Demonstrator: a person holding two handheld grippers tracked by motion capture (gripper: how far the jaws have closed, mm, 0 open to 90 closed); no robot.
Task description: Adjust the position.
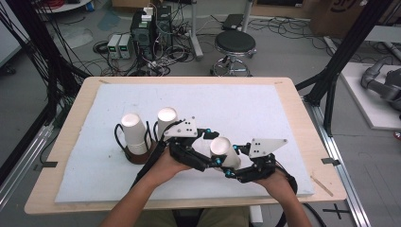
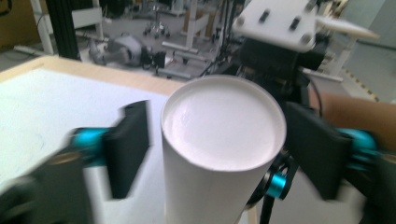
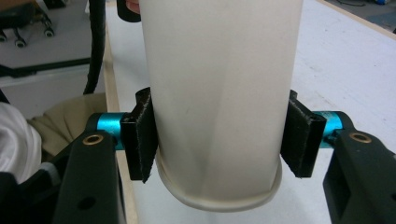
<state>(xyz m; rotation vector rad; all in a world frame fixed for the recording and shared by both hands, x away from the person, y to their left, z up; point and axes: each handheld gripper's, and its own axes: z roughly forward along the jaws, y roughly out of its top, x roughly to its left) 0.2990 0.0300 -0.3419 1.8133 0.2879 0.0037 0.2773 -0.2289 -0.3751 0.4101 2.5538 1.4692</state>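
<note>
Right tool clamps the white paper cup near its rim. Left tool stands apart around it, pads clear. Cup interior hidden.

I note both grippers, left gripper and right gripper, are black with turquoise joints. Each carries a grey three-cornered plate with dark screws. Forearms are bare; black cables trail behind.

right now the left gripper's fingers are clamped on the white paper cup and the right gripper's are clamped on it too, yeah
Not quite. The left gripper has its fingers open, standing clear of the white paper cup, as the left gripper view shows. The right gripper is clamped on it.
</note>
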